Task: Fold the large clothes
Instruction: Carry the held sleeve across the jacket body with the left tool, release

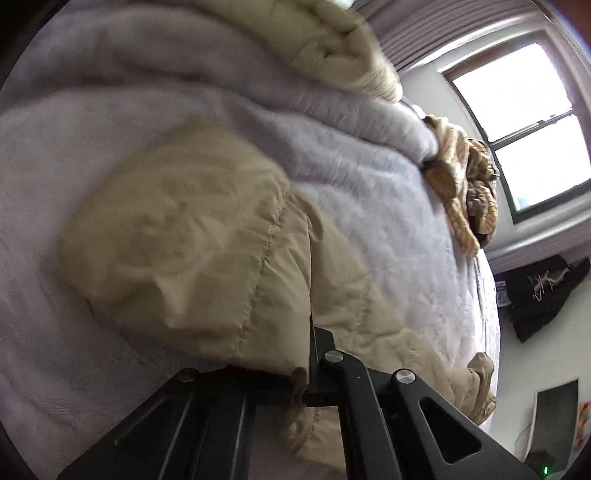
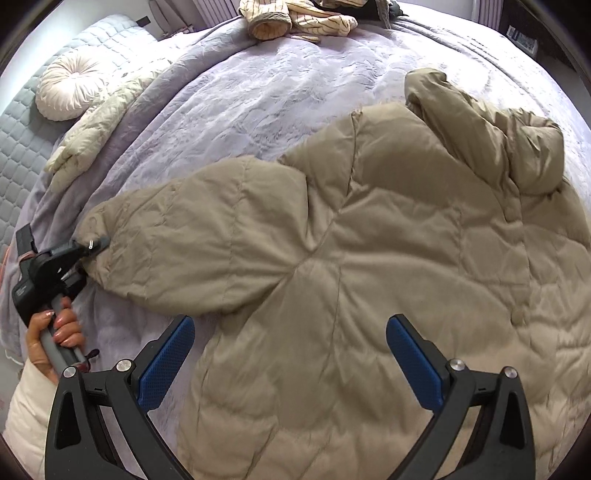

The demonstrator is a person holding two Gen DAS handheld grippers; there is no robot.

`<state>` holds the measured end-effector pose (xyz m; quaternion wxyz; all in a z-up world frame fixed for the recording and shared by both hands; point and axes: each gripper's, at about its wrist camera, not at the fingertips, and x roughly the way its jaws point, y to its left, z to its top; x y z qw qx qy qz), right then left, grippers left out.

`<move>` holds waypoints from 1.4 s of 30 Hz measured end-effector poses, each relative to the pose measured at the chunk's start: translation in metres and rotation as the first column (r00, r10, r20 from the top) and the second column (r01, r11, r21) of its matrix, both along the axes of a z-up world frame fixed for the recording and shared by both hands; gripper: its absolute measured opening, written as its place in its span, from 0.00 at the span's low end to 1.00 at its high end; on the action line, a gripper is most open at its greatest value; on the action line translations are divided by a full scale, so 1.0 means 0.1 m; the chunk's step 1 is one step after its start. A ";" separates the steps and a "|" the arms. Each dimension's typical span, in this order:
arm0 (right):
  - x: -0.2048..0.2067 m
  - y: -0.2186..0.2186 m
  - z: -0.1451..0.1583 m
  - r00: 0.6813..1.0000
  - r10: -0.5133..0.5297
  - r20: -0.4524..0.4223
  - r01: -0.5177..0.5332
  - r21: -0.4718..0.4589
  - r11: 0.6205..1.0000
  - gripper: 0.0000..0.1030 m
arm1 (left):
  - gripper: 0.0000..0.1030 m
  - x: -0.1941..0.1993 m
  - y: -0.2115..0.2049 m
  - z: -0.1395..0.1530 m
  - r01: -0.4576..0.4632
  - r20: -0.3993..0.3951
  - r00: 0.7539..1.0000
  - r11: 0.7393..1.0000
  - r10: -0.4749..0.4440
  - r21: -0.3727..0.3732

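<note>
A large beige puffer coat [image 2: 369,258] lies spread on the lavender bedspread [image 2: 258,92], hood [image 2: 524,147] at the upper right, one sleeve [image 2: 192,236] stretched out to the left. My left gripper [image 2: 92,245] is shut on the cuff of that sleeve, a hand [image 2: 55,332] holding its handle. In the left wrist view the sleeve [image 1: 192,240] bulges right in front of the left gripper [image 1: 306,369], whose jaws pinch the cuff fabric. My right gripper [image 2: 290,339] hovers open above the coat's lower body, blue pads [image 2: 166,362] wide apart with nothing between them.
A striped garment [image 2: 303,18] lies crumpled at the far edge of the bed. A round cream cushion [image 2: 70,88] and a pale quilted piece [image 2: 96,125] rest by the grey headboard [image 2: 22,147] on the left. A window [image 1: 524,122] and dark clothing [image 1: 546,295] lie beyond the bed's edge.
</note>
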<state>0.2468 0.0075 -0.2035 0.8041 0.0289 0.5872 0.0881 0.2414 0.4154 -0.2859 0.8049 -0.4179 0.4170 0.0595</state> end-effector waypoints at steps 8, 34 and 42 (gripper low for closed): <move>0.28 0.14 -0.26 0.999 0.032 0.011 -0.033 0.101 0.994 0.15 | 0.03 -0.04 -0.23 0.88 0.076 0.181 0.979 0.989 -0.098 0.127; -0.43 -2.39 -0.12 0.949 -0.314 -0.030 0.312 0.238 0.920 0.11 | 0.03 0.26 -5.10 0.88 0.739 -0.182 0.556 0.381 -0.811 0.556; -0.52 -2.73 -0.17 0.924 -0.379 -0.058 0.380 0.252 0.890 0.11 | 0.92 -0.03 -5.02 0.82 0.700 -0.189 0.572 0.355 -0.798 0.620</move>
